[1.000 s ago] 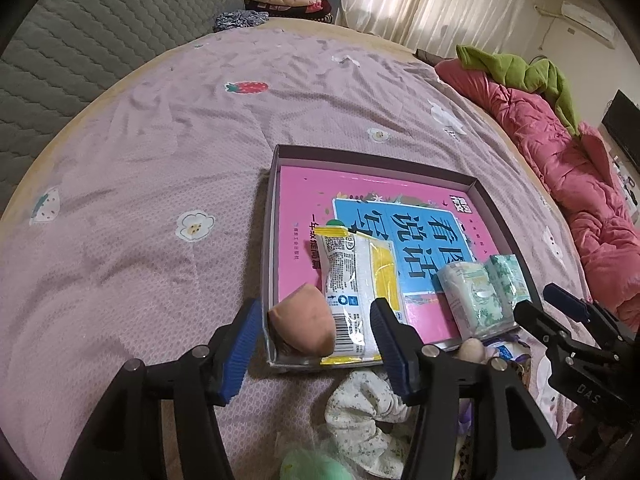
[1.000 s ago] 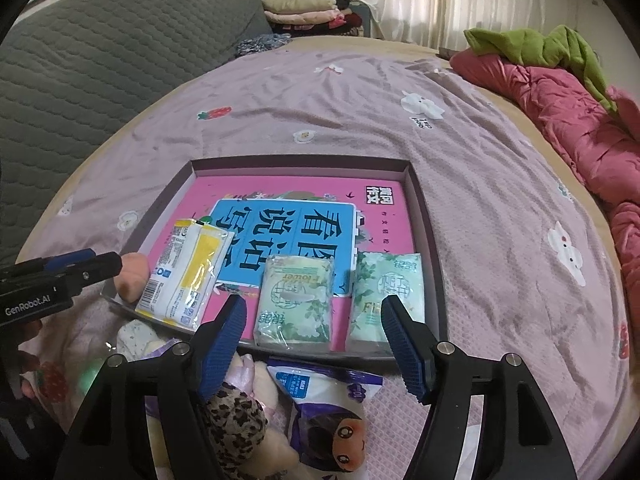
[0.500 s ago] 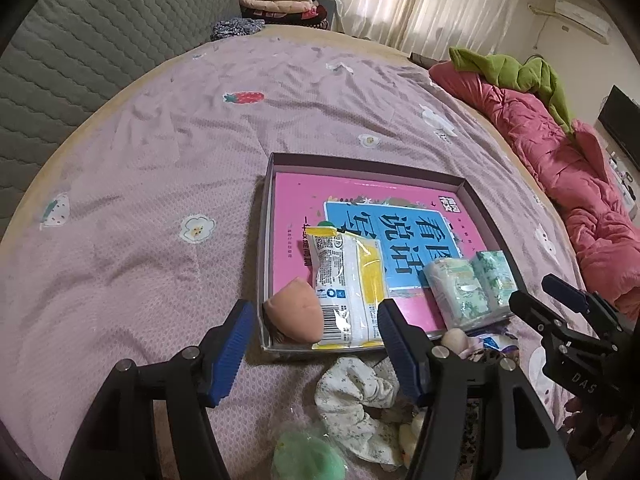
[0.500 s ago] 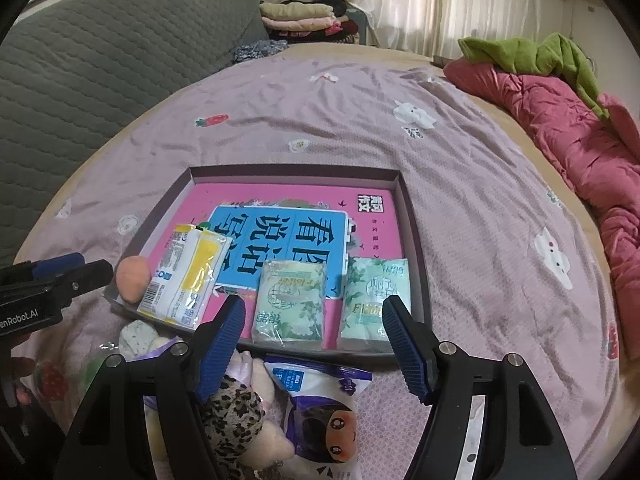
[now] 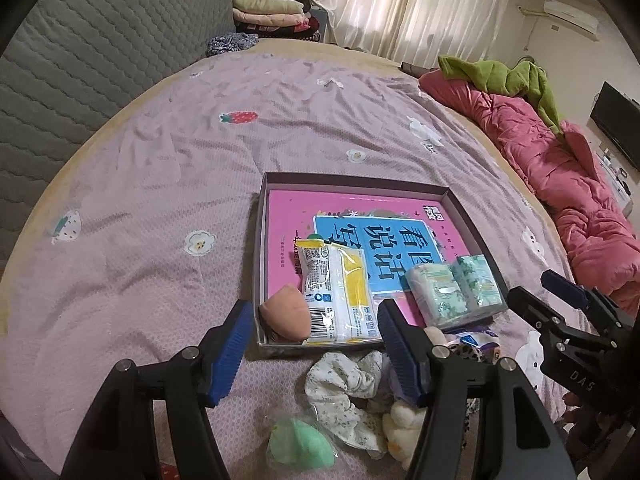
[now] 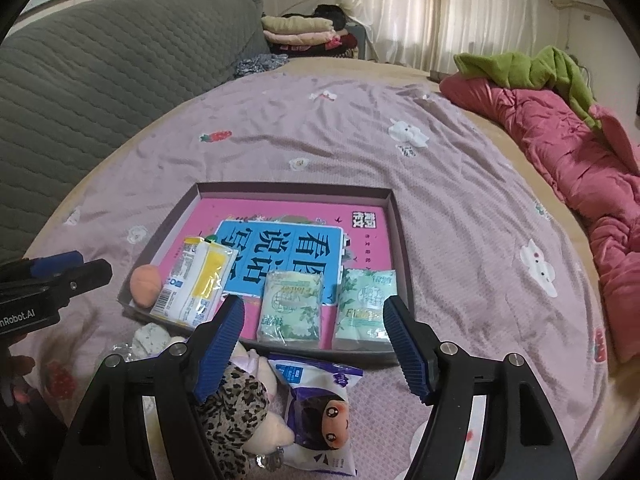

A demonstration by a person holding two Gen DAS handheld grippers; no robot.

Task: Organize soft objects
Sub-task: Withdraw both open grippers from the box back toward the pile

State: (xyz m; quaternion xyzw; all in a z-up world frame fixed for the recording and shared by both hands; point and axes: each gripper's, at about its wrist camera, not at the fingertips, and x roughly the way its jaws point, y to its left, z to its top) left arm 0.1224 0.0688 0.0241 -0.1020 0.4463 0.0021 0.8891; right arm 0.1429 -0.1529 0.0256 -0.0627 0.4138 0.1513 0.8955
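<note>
Hovering over the near edge of the tray [image 5: 262,256], the left gripper [image 5: 316,354] has its jaws wide apart and empty; the right gripper [image 6: 314,344] is the same, jaws spread, nothing between them. Tray sits on the purple bedspread [image 5: 160,184], lined with a pink book [image 6: 288,216].

Already in the tray, along its near side: peach sponge [image 5: 286,314] in the left corner, touching the yellow-white packet [image 5: 340,292]; two green tissue packs [image 6: 291,306] [image 6: 366,304] side by side to the right.

Loose items lie on the bed just outside the tray's near wall: floral scrunchie [image 5: 344,384], green sponge in clear wrap [image 5: 300,446], leopard plush [image 6: 232,412], purple doll packet [image 6: 320,412].

Likely step: pick the next loose piece.
- Left side probably suits the scrunchie or green sponge, both just below its fingers.
- Right side probably suits the doll packet, near its jaws.
- Drop straight down, close on the bulk of the item, not a stray fold or the wrap's edge.
- Lift clear of the tray wall before moving in.
- Open floor space is toward the far half of the tray; set down there.

In the way:
- Loose pile is tangled; scrunchie touches the plush, so one may drag the other.
- Tray's near row is crowded.
- The two grippers are close; take turns.

Around: grey quilted headboard [image 6: 100,80], red quilt [image 6: 580,168], green cloth [image 6: 528,68], folded laundry [image 6: 300,28], curtains [image 6: 440,4].
</note>
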